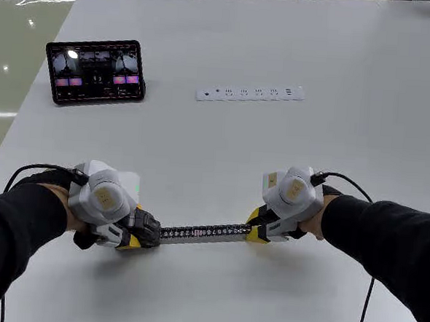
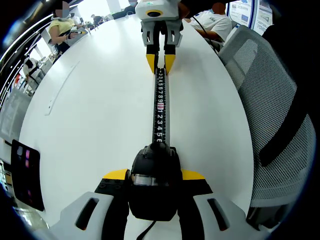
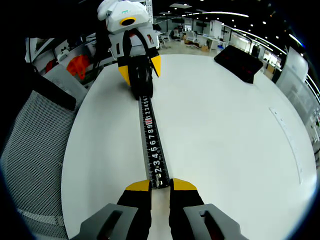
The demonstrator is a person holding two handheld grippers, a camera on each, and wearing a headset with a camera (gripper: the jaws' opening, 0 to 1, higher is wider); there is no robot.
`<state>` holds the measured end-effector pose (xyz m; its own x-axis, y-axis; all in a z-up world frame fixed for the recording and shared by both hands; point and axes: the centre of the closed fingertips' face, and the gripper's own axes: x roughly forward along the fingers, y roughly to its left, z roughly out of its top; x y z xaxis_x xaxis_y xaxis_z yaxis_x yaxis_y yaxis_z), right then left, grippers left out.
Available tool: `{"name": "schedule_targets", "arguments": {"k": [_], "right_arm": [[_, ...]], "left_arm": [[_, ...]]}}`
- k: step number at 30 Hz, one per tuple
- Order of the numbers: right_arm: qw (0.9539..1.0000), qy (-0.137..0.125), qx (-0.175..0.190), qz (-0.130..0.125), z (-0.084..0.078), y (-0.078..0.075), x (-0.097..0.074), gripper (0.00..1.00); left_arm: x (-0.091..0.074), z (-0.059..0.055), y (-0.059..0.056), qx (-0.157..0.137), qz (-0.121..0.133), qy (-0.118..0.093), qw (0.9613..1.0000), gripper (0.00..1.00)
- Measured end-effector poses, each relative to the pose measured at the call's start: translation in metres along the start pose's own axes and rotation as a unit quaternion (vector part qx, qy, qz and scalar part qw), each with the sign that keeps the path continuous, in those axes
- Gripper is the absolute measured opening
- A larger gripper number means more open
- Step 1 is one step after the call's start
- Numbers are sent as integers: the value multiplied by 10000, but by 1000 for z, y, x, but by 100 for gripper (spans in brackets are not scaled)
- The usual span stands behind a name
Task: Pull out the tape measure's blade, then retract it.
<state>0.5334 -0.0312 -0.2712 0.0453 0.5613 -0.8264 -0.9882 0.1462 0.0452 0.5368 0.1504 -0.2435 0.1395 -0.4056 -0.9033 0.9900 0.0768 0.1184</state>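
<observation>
The black tape measure case (image 2: 154, 180) sits between the yellow-tipped jaws of my left gripper (image 2: 154, 176), which is shut on it low on the white table. Its blade (image 1: 205, 233) runs out flat to the right, with black numbers on it. My right gripper (image 3: 161, 186) is shut on the blade's end (image 3: 159, 180). In the head view the case (image 1: 145, 228) is at the lower left with the left gripper (image 1: 131, 236) on it, and the right gripper (image 1: 256, 233) holds the blade tip. The left gripper view has the right gripper (image 2: 160, 61) far up the blade (image 2: 159, 107); the right gripper view has the left gripper (image 3: 139, 75) and case (image 3: 140, 86).
A dark tablet (image 1: 96, 70) stands at the table's back left. A white power strip (image 1: 250, 94) lies at the back centre. A mesh chair (image 2: 272, 115) stands beside the table's near edge. Cables (image 1: 363, 192) trail from both grippers over the white table (image 1: 280, 48).
</observation>
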Motion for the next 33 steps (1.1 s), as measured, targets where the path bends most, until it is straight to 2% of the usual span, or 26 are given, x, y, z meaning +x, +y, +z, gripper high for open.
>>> {"name": "schedule_targets", "arguments": {"k": [33], "right_arm": [[10000, 56, 68, -34, -13, -2, -11, 9]], "left_arm": [[0, 0, 1, 11, 12, 3, 10000, 32]]}}
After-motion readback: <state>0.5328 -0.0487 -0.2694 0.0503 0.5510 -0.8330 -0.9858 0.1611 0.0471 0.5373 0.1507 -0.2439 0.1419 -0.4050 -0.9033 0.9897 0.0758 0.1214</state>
